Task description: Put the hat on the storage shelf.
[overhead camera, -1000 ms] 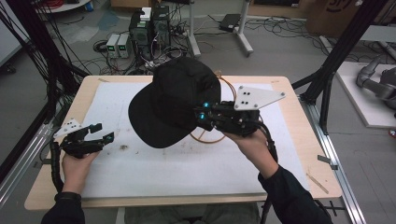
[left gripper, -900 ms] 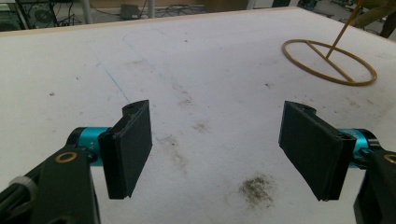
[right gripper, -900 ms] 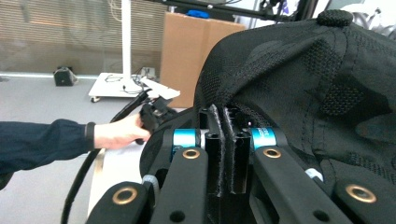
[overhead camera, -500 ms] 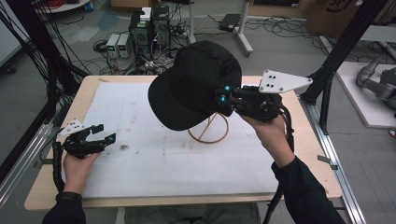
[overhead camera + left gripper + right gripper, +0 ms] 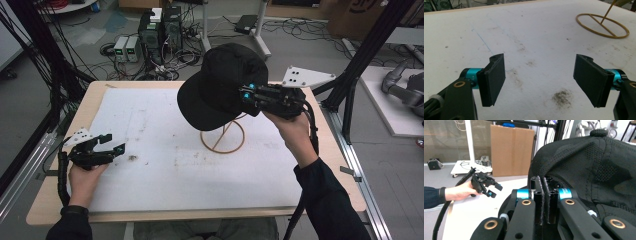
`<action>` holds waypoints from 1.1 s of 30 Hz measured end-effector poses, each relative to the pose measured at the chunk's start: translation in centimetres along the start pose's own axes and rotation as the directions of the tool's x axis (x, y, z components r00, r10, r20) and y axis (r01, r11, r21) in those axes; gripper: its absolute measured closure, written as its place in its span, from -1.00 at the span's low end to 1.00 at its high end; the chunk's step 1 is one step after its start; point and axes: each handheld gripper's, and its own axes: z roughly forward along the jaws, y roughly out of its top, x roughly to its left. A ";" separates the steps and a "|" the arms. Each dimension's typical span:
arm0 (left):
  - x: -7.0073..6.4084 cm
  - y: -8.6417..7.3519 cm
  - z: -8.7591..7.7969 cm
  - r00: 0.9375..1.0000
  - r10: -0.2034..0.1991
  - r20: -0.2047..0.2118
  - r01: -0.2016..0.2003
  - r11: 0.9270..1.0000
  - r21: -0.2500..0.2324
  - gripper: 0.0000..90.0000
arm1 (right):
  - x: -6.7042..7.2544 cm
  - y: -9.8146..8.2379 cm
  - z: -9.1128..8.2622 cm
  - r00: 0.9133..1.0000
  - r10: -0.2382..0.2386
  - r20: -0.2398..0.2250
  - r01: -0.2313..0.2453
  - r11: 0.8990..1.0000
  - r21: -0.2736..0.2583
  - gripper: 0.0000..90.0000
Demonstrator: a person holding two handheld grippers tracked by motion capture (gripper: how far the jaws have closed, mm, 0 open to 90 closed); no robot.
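Note:
A black baseball cap (image 5: 220, 85) hangs in the air, tilted, over a gold wire stand (image 5: 222, 135) with a round base on the white mat. My right gripper (image 5: 247, 95) comes in from the right and is shut on the cap's edge; in the right gripper view the jaws pinch the black fabric (image 5: 586, 162) at the right gripper (image 5: 544, 195). My left gripper (image 5: 112, 145) rests low at the mat's left side, open and holding nothing. Between the left gripper (image 5: 541, 82) jaws lies bare stained mat, with the stand's ring (image 5: 602, 25) farther off.
The white mat (image 5: 150, 125) covers a wooden table (image 5: 345, 175). Black frame posts (image 5: 370, 45) stand at the table's right and left. Computer boxes (image 5: 160, 27) and cables lie on the floor behind. A cardboard box (image 5: 511, 150) stands beyond the table.
My right gripper has carried the cap to the right and slightly up, so it now hangs over the wire stand. The left gripper has stayed where it was.

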 end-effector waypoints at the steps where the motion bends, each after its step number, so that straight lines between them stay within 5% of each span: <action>1: 0.0 0.0 0.0 1.000 0.004 0.002 -0.004 1.000 0.001 -0.43 | -0.1 -0.1 0.1 1.000 0.004 -0.001 -0.004 1.000 0.006 0.98; 22: -0.1 0.0 0.1 1.000 0.009 0.012 -0.009 1.000 0.006 -0.43 | -0.9 -3.7 1.4 0.997 0.077 -0.007 -0.077 0.997 0.033 0.97; 33: -0.2 0.0 0.2 1.000 0.011 0.016 -0.011 1.000 0.013 -0.43 | -0.5 -4.1 1.7 0.998 0.059 0.020 -0.060 0.996 0.059 0.91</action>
